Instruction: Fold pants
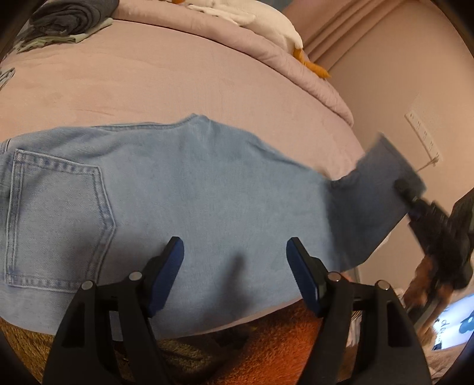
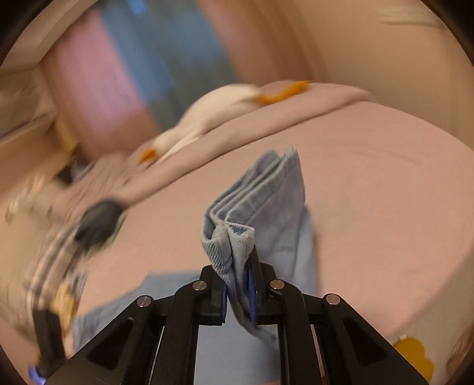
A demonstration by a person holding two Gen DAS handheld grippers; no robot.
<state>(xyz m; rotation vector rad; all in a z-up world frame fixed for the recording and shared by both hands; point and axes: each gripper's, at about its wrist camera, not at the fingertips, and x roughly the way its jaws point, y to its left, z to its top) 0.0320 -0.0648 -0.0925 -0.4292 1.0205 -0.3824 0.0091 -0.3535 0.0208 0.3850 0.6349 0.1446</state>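
Light blue denim pants lie folded lengthwise across the pink bed, back pocket at the left. My left gripper is open and empty, hovering over the pants near the bed's front edge. My right gripper is shut on the leg hems of the pants and holds them lifted above the bed. In the left wrist view the right gripper shows blurred at the right, with the raised leg end in it.
A dark folded garment pile lies at the bed's far left. A white goose plush rests on the pink quilt at the back. An orange-brown rug lies below the bed edge. A wall with sockets stands at the right.
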